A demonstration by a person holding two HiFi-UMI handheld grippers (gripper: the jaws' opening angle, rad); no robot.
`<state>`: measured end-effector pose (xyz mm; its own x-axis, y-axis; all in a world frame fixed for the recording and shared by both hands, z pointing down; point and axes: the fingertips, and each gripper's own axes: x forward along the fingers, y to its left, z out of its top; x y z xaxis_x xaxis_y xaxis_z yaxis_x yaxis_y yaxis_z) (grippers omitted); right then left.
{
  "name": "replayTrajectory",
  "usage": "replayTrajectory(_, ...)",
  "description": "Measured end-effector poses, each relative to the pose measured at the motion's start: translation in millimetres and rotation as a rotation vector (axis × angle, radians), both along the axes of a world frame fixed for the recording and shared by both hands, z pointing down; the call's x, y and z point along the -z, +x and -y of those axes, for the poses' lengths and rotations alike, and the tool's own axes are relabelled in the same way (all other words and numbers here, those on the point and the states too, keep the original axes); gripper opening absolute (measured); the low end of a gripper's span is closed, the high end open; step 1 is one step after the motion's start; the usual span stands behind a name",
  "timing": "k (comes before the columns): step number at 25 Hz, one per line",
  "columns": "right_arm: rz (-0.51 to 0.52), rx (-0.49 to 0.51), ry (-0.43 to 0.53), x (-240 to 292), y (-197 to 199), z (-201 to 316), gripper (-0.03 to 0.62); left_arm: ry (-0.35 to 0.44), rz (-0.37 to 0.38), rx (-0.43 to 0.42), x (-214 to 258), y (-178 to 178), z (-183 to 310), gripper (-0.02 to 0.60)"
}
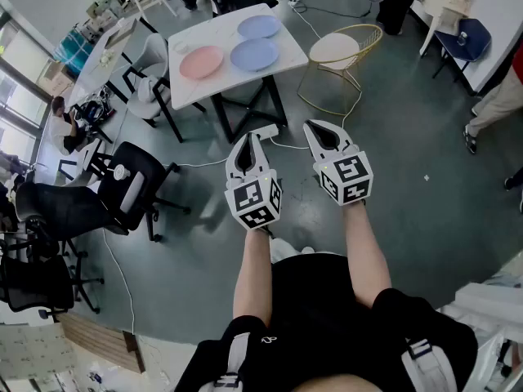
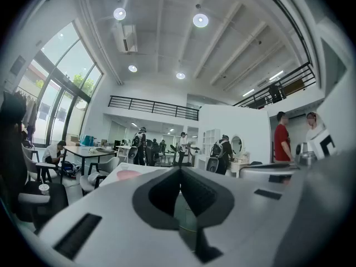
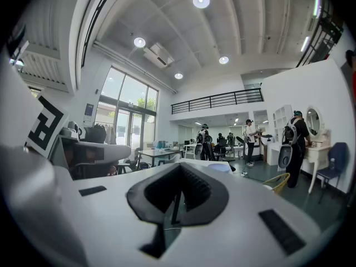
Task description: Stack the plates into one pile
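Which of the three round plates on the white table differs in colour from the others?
The pink round plate, lying leftmost. The nearer blue round plate and the farther blue round plate match each other.

The light is bright and even throughout. Round ceiling lamps [image 2: 201, 20] burn to blank white discs in both gripper views. Daylight pours through the tall windows [image 2: 58, 93] below and left of those lamps, washing out the panes. In the head view the white surface [image 1: 188, 90] is close to overexposed, and only a soft, faint shadow lies on the grey floor [image 1: 409, 186] under it. Both gripper views are fisheye: black corners ring the picture and the ceiling beams beside the lamps bow. The left claw [image 2: 179, 171] and right claw [image 3: 178, 168] loom soft and out of focus, while the hall behind them is sharp.
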<state>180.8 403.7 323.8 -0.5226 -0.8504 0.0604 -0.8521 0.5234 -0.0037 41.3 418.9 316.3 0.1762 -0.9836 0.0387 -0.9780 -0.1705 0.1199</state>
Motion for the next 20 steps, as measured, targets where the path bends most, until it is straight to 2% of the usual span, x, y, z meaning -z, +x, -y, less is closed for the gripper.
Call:
replayTrajectory(4,0.002,-0.001,-0.001,-2,1,1,0.005,-0.003,-0.005,-0.004,-2,1,1,0.015)
replayTrajectory(12,0.101,0.048,-0.033,2,2,-3,0.006,-0.025,0.01,-0.015,-2,7,0,0.015)
replayTrajectory(20,0.13,0.013,-0.047,-15,2,12,0.008,-0.059,0.013,-0.034,-21,-1,16,0.015)
